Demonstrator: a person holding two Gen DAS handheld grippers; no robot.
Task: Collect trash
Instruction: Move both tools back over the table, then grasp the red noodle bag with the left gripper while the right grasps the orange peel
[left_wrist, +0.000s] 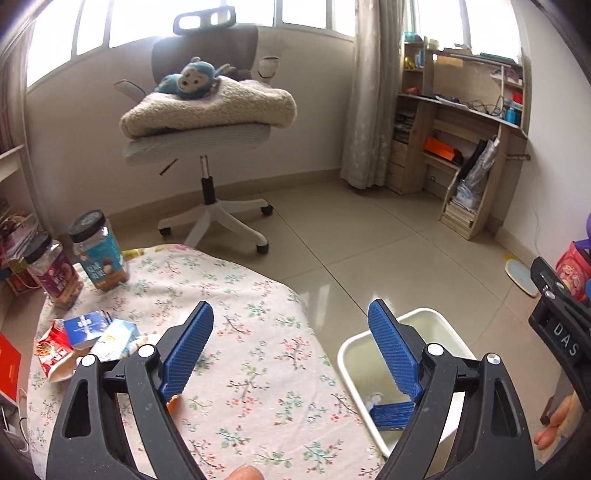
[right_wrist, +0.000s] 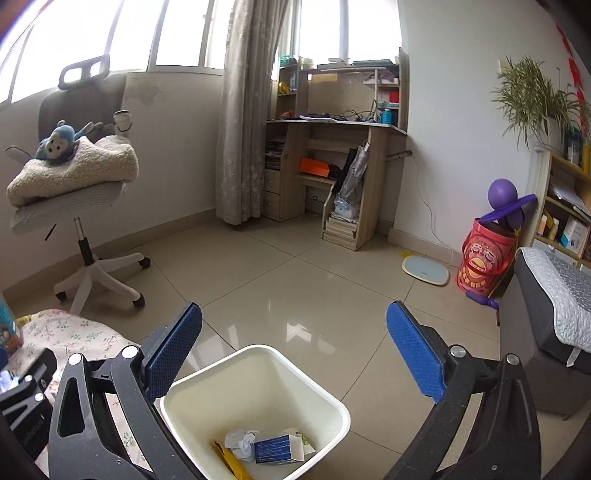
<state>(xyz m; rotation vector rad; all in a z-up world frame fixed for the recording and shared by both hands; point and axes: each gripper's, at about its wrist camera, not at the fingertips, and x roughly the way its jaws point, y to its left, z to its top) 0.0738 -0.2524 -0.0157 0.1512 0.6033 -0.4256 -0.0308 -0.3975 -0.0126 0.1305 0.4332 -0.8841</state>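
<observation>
My left gripper (left_wrist: 291, 317) is open and empty above the floral-cloth table (left_wrist: 255, 354). Trash lies at the table's left: a red snack wrapper (left_wrist: 51, 350), a blue carton (left_wrist: 86, 326) and a light blue-and-yellow carton (left_wrist: 112, 339). The white bin (left_wrist: 354, 354) stands on the floor right of the table. My right gripper (right_wrist: 293, 319) is open and empty directly above the bin (right_wrist: 332, 402), which holds a blue box (right_wrist: 275, 448), crumpled paper (right_wrist: 240, 441) and a yellow wrapper (right_wrist: 232, 461). The right gripper's body shows at the right edge of the left wrist view (left_wrist: 561, 325).
Two lidded snack jars (left_wrist: 99, 251) (left_wrist: 53, 273) stand at the table's far left. An office chair (left_wrist: 207, 122) with a blanket and plush monkey is behind. A wooden desk (right_wrist: 332, 155), a scale (right_wrist: 424, 271), a red drum (right_wrist: 484, 258) and a grey ottoman (right_wrist: 546, 332) surround the tiled floor.
</observation>
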